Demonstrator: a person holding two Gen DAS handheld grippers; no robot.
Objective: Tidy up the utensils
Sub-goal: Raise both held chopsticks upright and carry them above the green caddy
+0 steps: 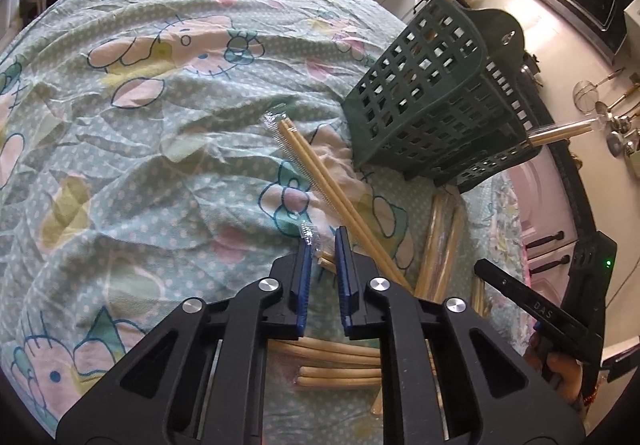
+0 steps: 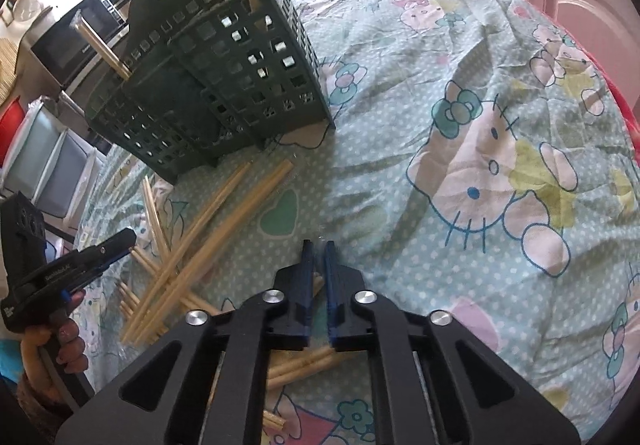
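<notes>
Both the left claw (image 1: 325, 245) and right claw (image 2: 319, 251) sit nearly closed over crossed wrapped chopsticks (image 1: 340, 201); a pinch on one wrapper end risks it slipping or dragging its neighbours before reaching the green basket (image 1: 432, 101).

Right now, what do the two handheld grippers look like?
Both match: the left gripper and right gripper have black linkage bodies, silver round pivot pins and blue ribbed fingers. White lettering marks their black side housings; one shows a green light.
</notes>
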